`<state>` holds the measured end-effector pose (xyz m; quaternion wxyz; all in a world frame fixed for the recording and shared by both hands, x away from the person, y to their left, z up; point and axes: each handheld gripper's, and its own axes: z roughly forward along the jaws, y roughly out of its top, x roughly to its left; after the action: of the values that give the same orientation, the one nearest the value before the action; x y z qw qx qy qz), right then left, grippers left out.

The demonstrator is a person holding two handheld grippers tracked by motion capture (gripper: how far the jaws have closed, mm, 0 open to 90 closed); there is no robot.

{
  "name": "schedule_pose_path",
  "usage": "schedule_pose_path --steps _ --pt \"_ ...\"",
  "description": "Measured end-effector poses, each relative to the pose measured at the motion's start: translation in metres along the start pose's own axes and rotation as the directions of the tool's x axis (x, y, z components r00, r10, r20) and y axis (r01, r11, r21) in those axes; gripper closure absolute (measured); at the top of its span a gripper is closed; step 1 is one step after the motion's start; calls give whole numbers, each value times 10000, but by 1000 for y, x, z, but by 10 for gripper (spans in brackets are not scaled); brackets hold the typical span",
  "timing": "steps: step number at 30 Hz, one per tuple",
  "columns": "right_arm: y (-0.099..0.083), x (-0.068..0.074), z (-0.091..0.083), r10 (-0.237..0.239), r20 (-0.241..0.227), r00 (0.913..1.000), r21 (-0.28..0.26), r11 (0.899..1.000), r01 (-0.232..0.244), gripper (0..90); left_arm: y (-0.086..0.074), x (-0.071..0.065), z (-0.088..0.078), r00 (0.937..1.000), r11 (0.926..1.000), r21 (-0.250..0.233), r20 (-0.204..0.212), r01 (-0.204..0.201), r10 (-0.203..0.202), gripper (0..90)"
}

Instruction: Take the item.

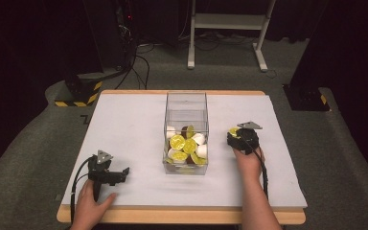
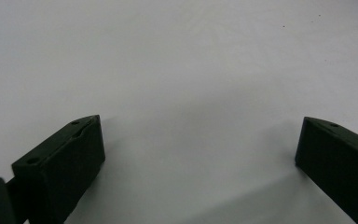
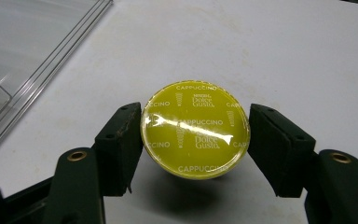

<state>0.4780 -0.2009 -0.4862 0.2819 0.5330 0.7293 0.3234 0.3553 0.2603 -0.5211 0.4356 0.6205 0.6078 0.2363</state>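
A coffee capsule (image 3: 196,129) with a yellow-green foil lid printed "Cappuccino" sits between the jaws of my right gripper (image 3: 196,140), which is shut on it just above the white table cover. From above, that gripper (image 1: 242,136) is right of the clear box (image 1: 186,103), with the capsule's lid (image 1: 233,131) peeking out at its left. The box holds several capsules (image 1: 186,146), some lid-up, some white-sided. My left gripper (image 1: 124,171) rests at the front left, jaws wide apart over bare cover (image 2: 200,154), holding nothing.
The white cover (image 1: 124,124) spans the wooden table (image 1: 172,215). The clear box's wall (image 3: 42,51) lies close to the left in the right gripper view. Beyond the table are a white desk frame (image 1: 230,24), cables and black-yellow bases (image 1: 79,93) on the floor.
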Motion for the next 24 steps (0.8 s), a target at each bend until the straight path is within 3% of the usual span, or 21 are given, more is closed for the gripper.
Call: schedule_pose_path --steps 11,17,24 --pt "0 -2 1 43 -128 9999 17 10000 -43 370 0 0 0 10000 10000 -1 -2 1 -1 14" --pt "1 -3 -2 192 -312 9993 -216 9996 -199 262 0 0 0 10000 10000 32 -1 -56 56 14" --pt "2 -4 -6 402 -366 9985 -402 9983 -416 221 0 0 0 10000 10000 33 -1 -51 51 14"
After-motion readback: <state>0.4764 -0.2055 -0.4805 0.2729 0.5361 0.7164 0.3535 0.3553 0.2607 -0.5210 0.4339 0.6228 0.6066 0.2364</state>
